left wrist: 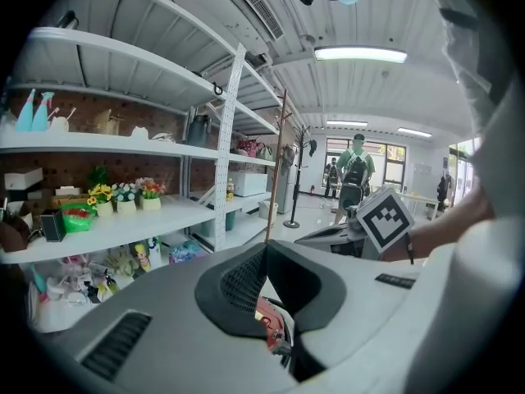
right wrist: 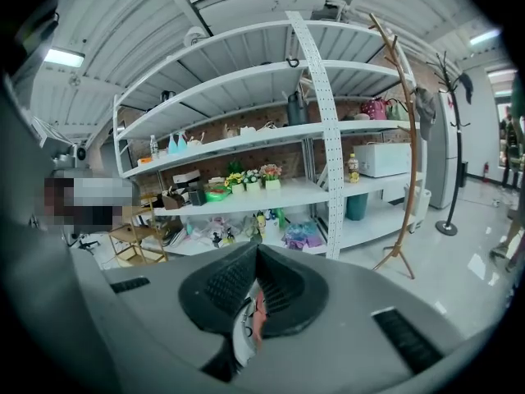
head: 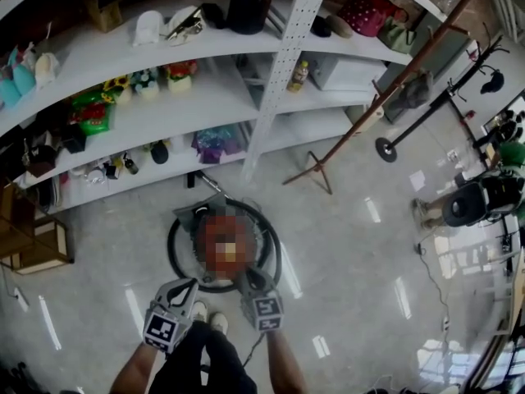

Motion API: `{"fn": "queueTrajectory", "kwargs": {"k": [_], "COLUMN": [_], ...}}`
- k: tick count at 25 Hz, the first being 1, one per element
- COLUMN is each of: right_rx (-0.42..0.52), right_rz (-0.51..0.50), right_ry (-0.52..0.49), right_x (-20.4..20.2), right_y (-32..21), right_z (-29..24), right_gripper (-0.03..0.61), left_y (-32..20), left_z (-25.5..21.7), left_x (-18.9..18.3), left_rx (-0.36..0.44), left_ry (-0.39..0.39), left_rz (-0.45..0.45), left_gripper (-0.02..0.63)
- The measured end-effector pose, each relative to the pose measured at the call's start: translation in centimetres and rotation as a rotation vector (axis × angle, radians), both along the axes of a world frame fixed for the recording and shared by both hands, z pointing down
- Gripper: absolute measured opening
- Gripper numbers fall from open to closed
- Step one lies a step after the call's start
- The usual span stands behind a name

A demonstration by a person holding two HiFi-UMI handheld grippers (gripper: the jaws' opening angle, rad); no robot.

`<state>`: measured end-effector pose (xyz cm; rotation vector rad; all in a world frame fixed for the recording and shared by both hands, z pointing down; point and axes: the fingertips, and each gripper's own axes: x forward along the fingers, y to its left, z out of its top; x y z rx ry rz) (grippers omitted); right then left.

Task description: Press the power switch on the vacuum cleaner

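Left tool closed | right tool closed | vacuum cleaner beneath both tips

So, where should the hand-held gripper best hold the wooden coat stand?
Probably the bare pole of the wooden coat stand, above its spread legs, coming level from the side. It is slim, straight and upright, so the jaws can close across it.
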<state>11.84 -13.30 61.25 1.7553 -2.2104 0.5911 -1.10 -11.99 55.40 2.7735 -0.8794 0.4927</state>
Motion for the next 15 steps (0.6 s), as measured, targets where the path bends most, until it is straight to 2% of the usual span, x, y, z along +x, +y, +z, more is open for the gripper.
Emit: {"fn": "queueTrajectory", "kwargs": {"k": [15], "right_rx": [0.051], "right_rz": [0.058], "right_ry": [-0.028], "right_x": [-0.9], "right_y": [2.3], "right_z": [-6.7], "right_gripper": [0.011], "left_y": [-0.5], "left_z": [-4.0], "left_x": [0.0], "left_rx": [0.042], "left_ry": [0.012], "left_rz": [0.018], "left_gripper": [0.008]}}
